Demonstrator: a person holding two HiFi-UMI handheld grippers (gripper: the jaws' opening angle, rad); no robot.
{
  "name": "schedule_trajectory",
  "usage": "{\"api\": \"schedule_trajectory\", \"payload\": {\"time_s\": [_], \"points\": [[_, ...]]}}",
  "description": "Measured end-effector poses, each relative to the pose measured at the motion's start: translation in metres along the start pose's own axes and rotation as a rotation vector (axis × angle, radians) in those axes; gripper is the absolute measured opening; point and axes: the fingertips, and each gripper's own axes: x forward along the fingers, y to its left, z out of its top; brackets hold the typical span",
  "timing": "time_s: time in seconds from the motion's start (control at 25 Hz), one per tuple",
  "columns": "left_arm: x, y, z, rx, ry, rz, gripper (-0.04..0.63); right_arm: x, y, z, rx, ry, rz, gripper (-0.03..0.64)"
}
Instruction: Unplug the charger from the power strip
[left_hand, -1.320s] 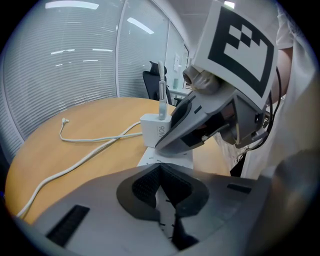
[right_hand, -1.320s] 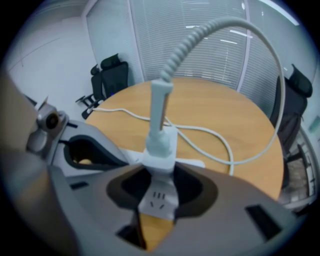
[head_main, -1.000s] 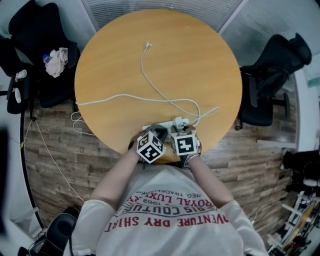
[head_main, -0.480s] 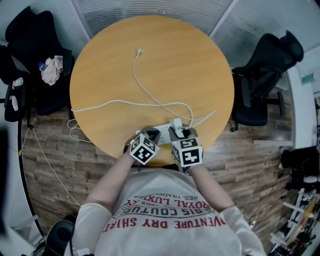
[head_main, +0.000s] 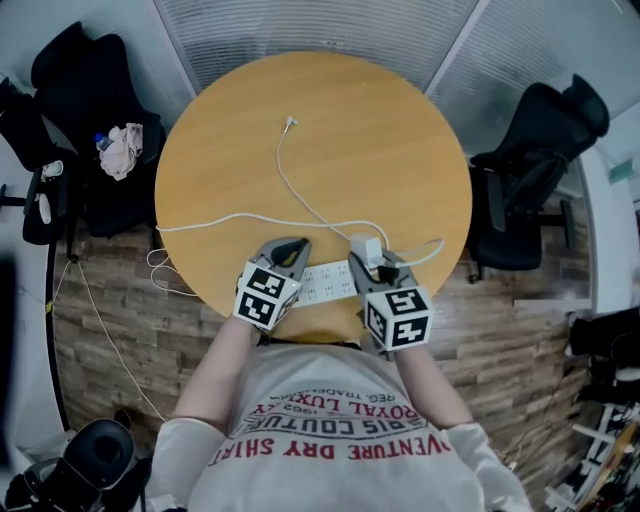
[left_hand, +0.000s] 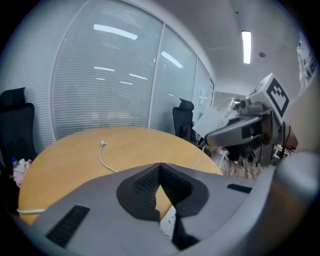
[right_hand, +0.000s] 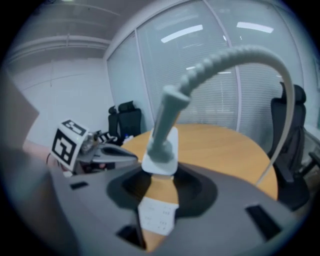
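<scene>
Where the charger (right_hand: 162, 150) sits: between the pads of the right tongs (right_hand: 160, 175), held above the power strip (right_hand: 158, 216), with bare wood showing between the two.
Right tongs: set fairly wide and closed on the white charger body, one pad on each side. In the head view they (head_main: 372, 258) hang over the near edge of the round tabletop (head_main: 370, 150), by the strip's right end.
Left tongs: tips (left_hand: 160, 166) drawn together with nothing between them. In the head view they (head_main: 290, 243) hang by the strip's left end. Whether they touch the strip cannot be told.
Power strip: white, lying flat on the tabletop near its front rim (head_main: 328, 281), between the two tongs. A corner of it shows through the slot behind the left tips.
Cable: white, rising from the charger's top in a stiff arc (right_hand: 240, 55), then trailing across the tabletop (head_main: 300, 190).
Cable end: a small plug (head_main: 291, 122) lying loose on the wood, well apart from both tongs.
</scene>
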Motion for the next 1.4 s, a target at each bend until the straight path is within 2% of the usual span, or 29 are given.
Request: {"api": "schedule_trajectory", "payload": {"time_s": [0.28,0.4,0.64,0.92,1.16,1.4], "points": [[-0.061,0.015,0.075,0.004,-0.229,0.093,0.032,-0.019,0.011,0.056,-0.056,-0.179,0.045,0.155],[-0.092,0.025,0.095,-0.015,-0.318,0.145,0.032,-0.027,0.016,0.074,-0.03,-0.229,0.084,0.155],[-0.14,0.036,0.118,-0.027,-0.445,0.249,0.034,-0.036,0.025,0.089,-0.076,-0.288,0.12,0.155],[-0.153,0.03,0.126,-0.017,-0.482,0.285,0.034,-0.038,0.03,0.095,-0.111,-0.324,0.152,0.154],[-0.155,0.033,0.117,-0.016,-0.447,0.306,0.032,-0.036,0.034,0.097,-0.114,-0.328,0.163,0.153],[-0.149,0.026,0.112,0.007,-0.414,0.293,0.034,-0.036,0.037,0.097,-0.119,-0.335,0.17,0.153]]}}
